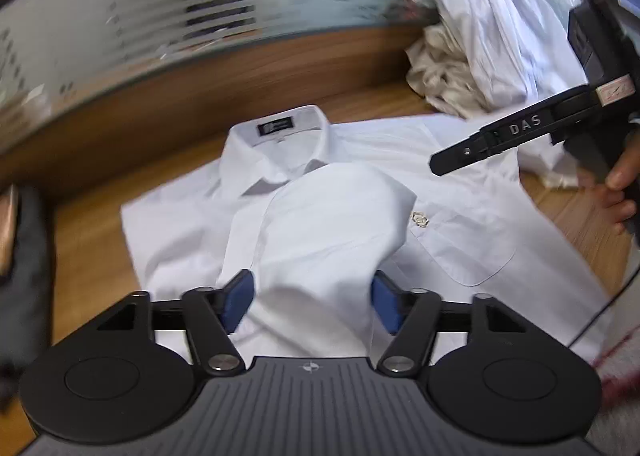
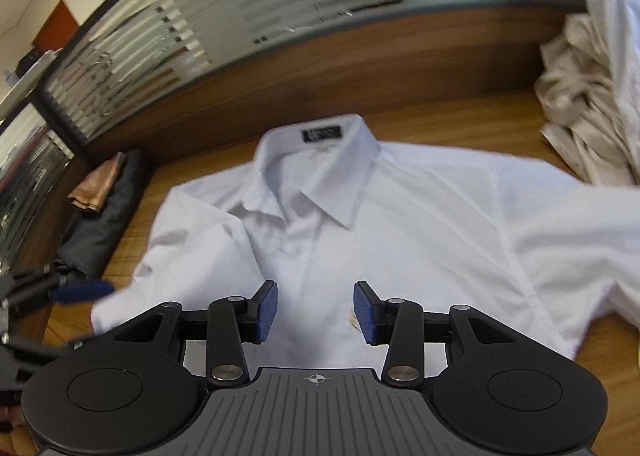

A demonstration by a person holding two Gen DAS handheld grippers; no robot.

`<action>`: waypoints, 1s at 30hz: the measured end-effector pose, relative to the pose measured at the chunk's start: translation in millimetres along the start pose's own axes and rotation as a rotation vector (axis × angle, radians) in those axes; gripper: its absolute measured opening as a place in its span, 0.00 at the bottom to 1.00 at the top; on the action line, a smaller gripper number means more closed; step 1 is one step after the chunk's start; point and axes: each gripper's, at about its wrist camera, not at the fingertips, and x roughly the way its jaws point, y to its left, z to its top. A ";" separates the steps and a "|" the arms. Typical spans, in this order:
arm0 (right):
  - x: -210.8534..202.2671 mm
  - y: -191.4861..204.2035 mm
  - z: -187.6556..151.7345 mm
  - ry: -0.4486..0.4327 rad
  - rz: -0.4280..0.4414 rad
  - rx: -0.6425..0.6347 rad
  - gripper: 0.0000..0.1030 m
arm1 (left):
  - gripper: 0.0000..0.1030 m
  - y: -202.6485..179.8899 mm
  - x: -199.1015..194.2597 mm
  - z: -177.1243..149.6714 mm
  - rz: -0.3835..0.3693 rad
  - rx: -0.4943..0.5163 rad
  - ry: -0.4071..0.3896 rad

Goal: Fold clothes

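Plainly soft and limp, the shirt wants pinching at a sleeve hem near three o'clock, with left gripper and right gripper both spread, gripping nothing.

"DAS" on right gripper

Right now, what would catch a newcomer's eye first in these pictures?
A white shirt lies spread, collar away, on the wooden table, one sleeve folded over its front. Both the left gripper and the right gripper hover open above it. A heap of crumpled clothes sits at the table's far right.
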 end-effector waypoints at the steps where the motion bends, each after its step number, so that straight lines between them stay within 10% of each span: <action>1: 2.0 6.1 3.5 0.004 0.008 -0.020 0.46 | 0.77 6.9 -4.4 -3.6 -0.020 -0.042 -0.005; 6: 10.2 39.3 15.7 0.019 0.048 -0.116 0.51 | 0.85 40.1 -17.8 -18.4 -0.049 -0.208 0.019; 22: 103.1 135.7 -38.8 0.203 0.029 -0.623 0.55 | 0.85 109.1 -8.6 -64.5 0.229 -0.330 0.124; 27: 115.5 131.3 -48.3 0.209 -0.034 -0.648 0.12 | 0.85 111.4 -13.5 -67.8 0.252 -0.337 0.127; 30: 105.3 123.7 -41.8 0.175 -0.026 -0.589 0.08 | 0.85 110.1 -14.0 -68.0 0.258 -0.333 0.128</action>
